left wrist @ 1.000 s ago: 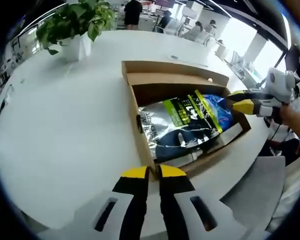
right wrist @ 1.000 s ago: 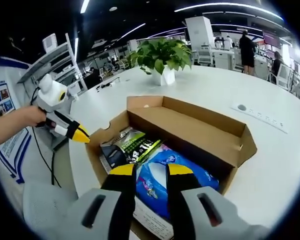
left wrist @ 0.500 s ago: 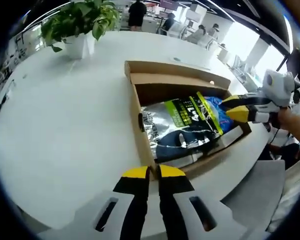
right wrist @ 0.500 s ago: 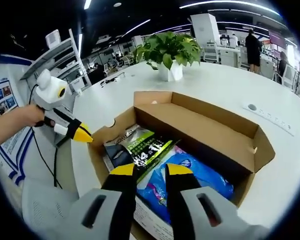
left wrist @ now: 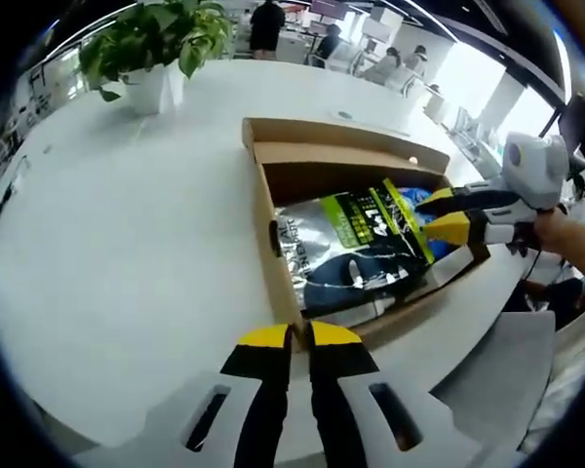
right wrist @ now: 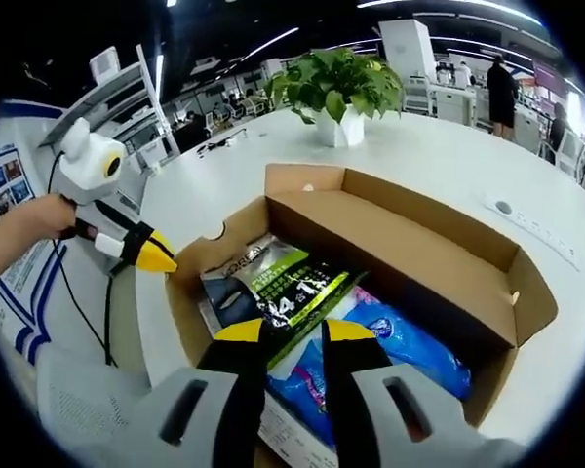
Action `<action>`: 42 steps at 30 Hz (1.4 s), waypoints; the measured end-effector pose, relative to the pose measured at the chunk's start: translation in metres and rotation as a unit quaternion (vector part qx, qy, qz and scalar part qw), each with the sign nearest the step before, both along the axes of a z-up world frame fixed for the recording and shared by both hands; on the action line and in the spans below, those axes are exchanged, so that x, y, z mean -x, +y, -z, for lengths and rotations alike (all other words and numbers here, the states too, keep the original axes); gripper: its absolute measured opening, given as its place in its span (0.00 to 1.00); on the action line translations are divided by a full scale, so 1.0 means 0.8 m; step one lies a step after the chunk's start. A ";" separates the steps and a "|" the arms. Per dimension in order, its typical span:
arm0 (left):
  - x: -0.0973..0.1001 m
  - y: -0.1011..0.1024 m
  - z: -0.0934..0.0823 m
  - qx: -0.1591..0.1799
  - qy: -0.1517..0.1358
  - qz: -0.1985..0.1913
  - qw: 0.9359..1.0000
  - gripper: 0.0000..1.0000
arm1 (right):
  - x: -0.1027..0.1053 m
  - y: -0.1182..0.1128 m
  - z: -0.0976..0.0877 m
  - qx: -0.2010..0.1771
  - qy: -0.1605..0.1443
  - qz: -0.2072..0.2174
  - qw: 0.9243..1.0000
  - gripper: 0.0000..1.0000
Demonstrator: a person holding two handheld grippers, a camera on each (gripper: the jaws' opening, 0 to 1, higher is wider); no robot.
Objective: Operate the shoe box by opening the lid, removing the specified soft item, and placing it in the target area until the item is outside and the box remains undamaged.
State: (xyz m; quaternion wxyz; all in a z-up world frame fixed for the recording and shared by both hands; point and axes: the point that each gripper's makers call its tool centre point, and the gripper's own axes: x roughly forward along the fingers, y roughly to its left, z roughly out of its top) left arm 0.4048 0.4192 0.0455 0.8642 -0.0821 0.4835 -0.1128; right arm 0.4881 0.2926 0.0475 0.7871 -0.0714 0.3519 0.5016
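Since the shoe box [right wrist: 390,244] sits open on the white counter [left wrist: 127,224] with a silver-green pouch [right wrist: 278,285] lying over a blue pack [right wrist: 395,343], both look light, limp and slippery, best pinched at a free edge; the right gripper [right wrist: 292,331] hovers narrowly parted above, while the left gripper [left wrist: 299,336] waits nearly closed, empty.

Brown shoe box [right wrist: 409,244], silver-green pouch [left wrist: 336,234], blue pack [right wrist: 409,346]

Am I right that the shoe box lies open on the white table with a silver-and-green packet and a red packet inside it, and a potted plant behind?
Not quite: the second packet is blue, not red, as the right gripper view shows. The rest holds: the shoe box lies open on the white table, the silver-and-green packet is inside, and a potted plant stands behind.
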 end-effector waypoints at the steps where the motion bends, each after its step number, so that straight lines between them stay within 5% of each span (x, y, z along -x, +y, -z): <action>1: 0.000 0.000 0.000 0.000 0.000 0.000 1.000 0.03 | 0.000 0.000 0.003 0.005 0.000 -0.001 1.000 0.20; 12: 0.000 0.000 0.000 0.007 -0.002 -0.005 1.000 0.03 | -0.005 0.010 0.010 0.021 0.001 -0.008 1.000 0.17; 23: 0.000 0.000 -0.001 0.013 -0.005 -0.011 1.000 0.03 | -0.013 0.002 0.022 0.075 -0.005 -0.001 0.997 0.04; 42: 0.000 0.000 -0.001 0.006 -0.003 -0.008 1.000 0.03 | -0.019 -0.004 -0.001 0.046 0.009 0.031 0.998 0.00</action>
